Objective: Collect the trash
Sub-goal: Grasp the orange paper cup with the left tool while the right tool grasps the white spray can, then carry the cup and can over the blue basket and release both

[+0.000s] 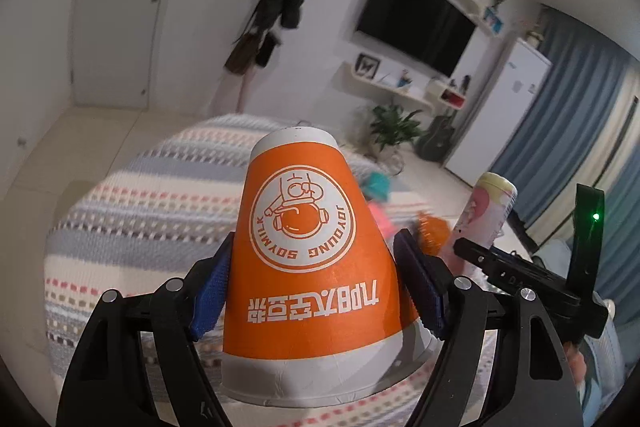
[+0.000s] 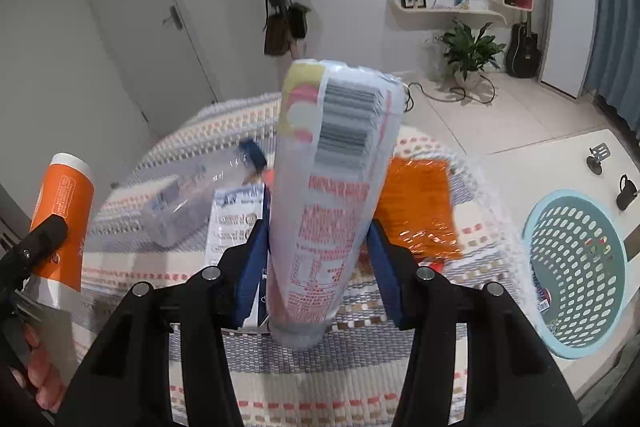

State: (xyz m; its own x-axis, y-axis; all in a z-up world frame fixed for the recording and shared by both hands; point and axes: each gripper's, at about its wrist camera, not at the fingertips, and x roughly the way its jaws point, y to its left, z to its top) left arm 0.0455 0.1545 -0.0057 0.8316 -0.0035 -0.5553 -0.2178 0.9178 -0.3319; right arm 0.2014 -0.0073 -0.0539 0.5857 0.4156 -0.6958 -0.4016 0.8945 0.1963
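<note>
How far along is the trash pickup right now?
Done: a few scraps already lie in the blue basket. In hand: left gripper clamps the orange paper cup; right gripper clamps the tube. Left on the rug: plastic bottle, orange wrapper, white packet.

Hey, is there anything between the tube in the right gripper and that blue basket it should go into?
Nothing visible blocks it. The right gripper holds the tube up above the striped cloth, and the blue basket sits low at the right, its mouth open. Only open space shows between them.
</note>
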